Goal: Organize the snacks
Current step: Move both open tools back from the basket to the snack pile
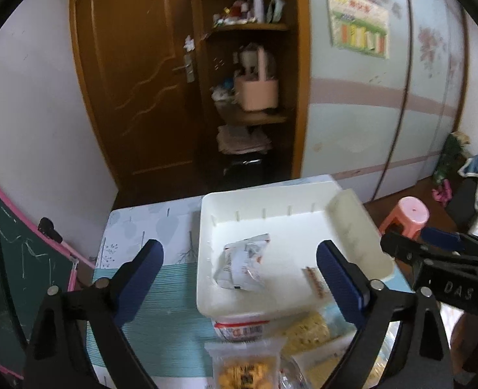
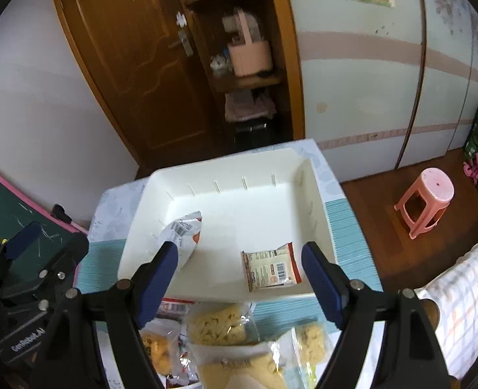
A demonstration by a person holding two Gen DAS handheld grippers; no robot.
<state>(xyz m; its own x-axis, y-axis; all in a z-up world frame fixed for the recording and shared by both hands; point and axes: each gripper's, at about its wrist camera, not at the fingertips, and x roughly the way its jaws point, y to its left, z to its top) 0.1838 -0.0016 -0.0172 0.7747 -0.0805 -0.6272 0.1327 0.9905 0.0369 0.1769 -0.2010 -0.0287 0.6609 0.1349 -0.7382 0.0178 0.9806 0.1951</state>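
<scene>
Dim, soft indoor light; strong fisheye bending with black corners; slight motion blur, shelf alcove (image 1: 248, 74) in shadow.

One white bin (image 2: 232, 165) holds two snack packets (image 2: 271, 267).

Legible markings, listed per view.

Left wrist view: my right gripper (image 1: 439, 243) enters from the right edge. Its black body carries the raised letters "DAS".

Right wrist view: my left gripper (image 2: 28, 243) sits at the lower left edge. Its black body carries the white brand text "GenRobot.AI", running at a slant.

Right wrist view: the red-and-white snack packet (image 2: 271, 267) lying in the white bin (image 2: 313, 201) shows a printed barcode and blocks of small print; I cannot read the print. The silver snack packet (image 2: 183, 236) also shows small print, unreadable.

The wall poster (image 1: 357, 29) shows coloured characters along its top, too blurred to read.
</scene>
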